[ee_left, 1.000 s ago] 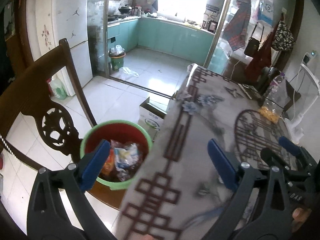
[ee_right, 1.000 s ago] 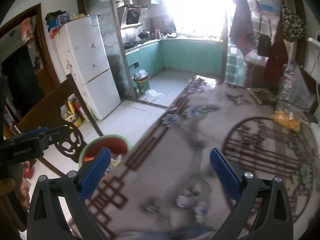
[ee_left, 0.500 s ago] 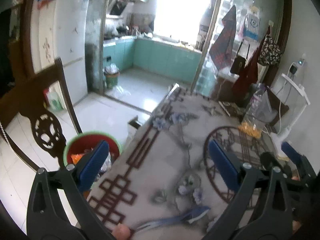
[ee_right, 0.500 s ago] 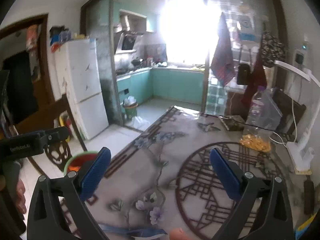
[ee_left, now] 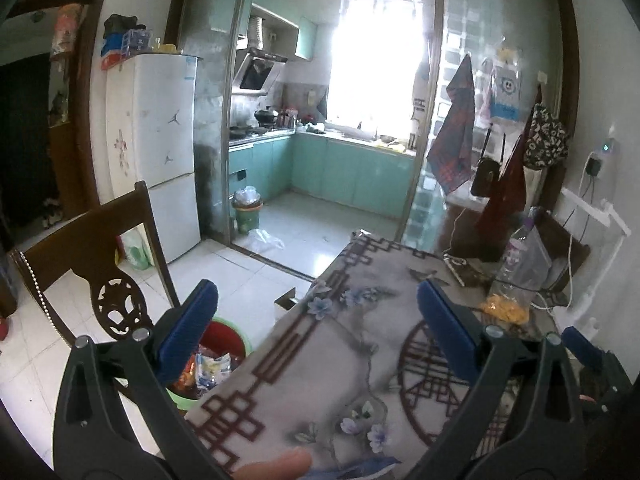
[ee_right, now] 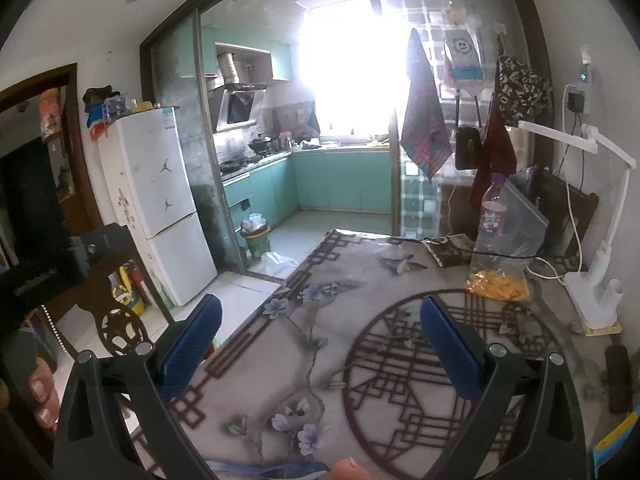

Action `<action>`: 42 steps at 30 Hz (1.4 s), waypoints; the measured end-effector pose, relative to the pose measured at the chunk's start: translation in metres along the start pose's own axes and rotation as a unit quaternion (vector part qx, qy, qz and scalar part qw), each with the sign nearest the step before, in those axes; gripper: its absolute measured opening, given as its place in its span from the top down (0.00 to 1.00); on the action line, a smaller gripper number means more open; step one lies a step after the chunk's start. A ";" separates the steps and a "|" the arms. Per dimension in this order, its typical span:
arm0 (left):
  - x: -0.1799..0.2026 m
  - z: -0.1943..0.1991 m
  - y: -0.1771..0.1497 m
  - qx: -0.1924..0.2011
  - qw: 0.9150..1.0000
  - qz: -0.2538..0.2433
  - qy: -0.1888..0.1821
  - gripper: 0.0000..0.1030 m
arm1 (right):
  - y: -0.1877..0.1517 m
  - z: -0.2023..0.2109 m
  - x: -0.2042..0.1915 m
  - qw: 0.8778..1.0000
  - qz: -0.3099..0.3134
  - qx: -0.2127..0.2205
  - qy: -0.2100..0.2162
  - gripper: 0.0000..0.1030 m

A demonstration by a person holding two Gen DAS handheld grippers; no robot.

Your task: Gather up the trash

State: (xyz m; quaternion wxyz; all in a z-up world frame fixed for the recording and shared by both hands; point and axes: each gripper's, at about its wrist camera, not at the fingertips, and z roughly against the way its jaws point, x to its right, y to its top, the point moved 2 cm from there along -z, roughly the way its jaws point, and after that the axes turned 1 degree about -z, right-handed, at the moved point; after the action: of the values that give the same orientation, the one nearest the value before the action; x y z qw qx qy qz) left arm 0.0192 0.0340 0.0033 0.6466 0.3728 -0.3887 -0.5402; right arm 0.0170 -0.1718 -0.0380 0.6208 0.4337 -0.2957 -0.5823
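A green bin with a red liner (ee_left: 224, 344) stands on the chair seat beside the table's left edge, holding crumpled wrappers (ee_left: 210, 368). My left gripper (ee_left: 316, 320) is open and empty, held above the table's near left corner. In the right wrist view my right gripper (ee_right: 320, 340) is also open and empty, over the patterned tablecloth (ee_right: 320, 320). A clear bag with yellow snacks (ee_right: 498, 286) and a plastic bottle (ee_right: 492, 216) stand at the table's far right. The left gripper's body (ee_right: 44, 268) shows at that view's left edge.
A dark wooden chair back (ee_left: 92, 256) rises left of the bin. A white desk lamp (ee_right: 596, 300) and cables sit at the table's right side. A small cardboard box (ee_left: 286, 304) lies on the floor. Beyond are a white fridge (ee_left: 160, 152) and kitchen doorway.
Both grippers have lifted and tilted up, away from the bin and table surface. The bin now sits lower in the left wrist view. Both stay open and empty.
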 end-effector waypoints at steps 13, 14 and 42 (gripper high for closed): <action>-0.012 -0.009 -0.005 -0.029 0.999 0.018 0.037 0.05 | 0.000 -0.002 0.003 1.000 -0.002 -0.001 -0.014 0.07; -0.012 -0.009 -0.005 -0.029 0.999 0.017 0.038 0.05 | 0.000 -0.002 0.002 1.000 -0.002 -0.002 -0.015 0.07; -0.002 -0.013 -0.014 -0.024 0.999 0.004 0.035 0.05 | -0.005 -0.008 0.016 1.000 -0.009 -0.011 -0.016 0.07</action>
State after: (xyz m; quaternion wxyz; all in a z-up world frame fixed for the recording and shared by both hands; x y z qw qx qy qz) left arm 0.0250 0.0351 -0.0147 0.6706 0.3741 -0.3540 -0.5339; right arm 0.0242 -0.1857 -0.0480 0.6158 0.4199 -0.2953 -0.5978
